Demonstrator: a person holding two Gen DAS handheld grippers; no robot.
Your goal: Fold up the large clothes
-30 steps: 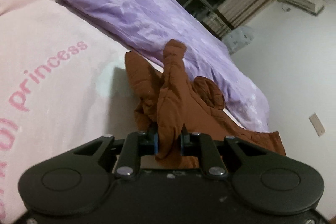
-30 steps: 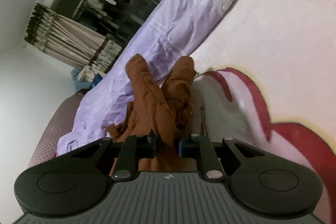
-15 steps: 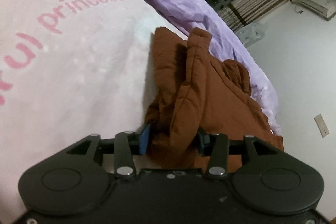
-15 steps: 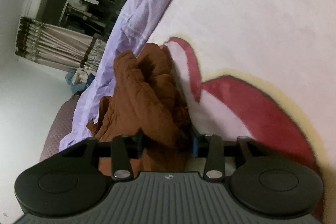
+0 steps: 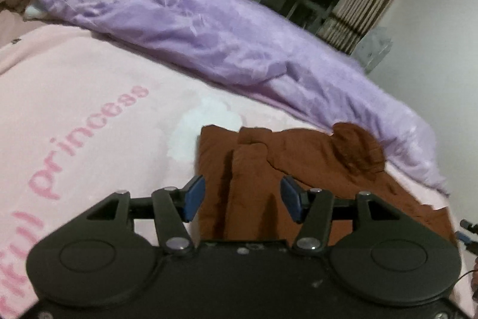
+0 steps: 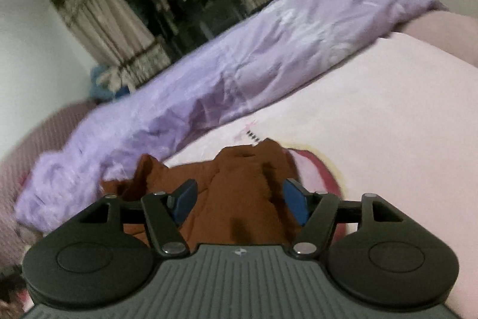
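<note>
Rust-brown padded jacket (image 5: 298, 169) lay on the pink blanket (image 5: 89, 85), lilac duvet (image 5: 209, 29) at twelve o'clock. Left gripper (image 5: 243, 199) stood apart; right gripper (image 6: 240, 199) had just been opening, cloth between untouched. Soft, puffy, probably slippery: hem corners looked best.

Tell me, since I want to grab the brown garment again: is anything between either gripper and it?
Nothing visible. The brown garment lies flat on the pink blanket, directly under the open left gripper and right gripper.
</note>
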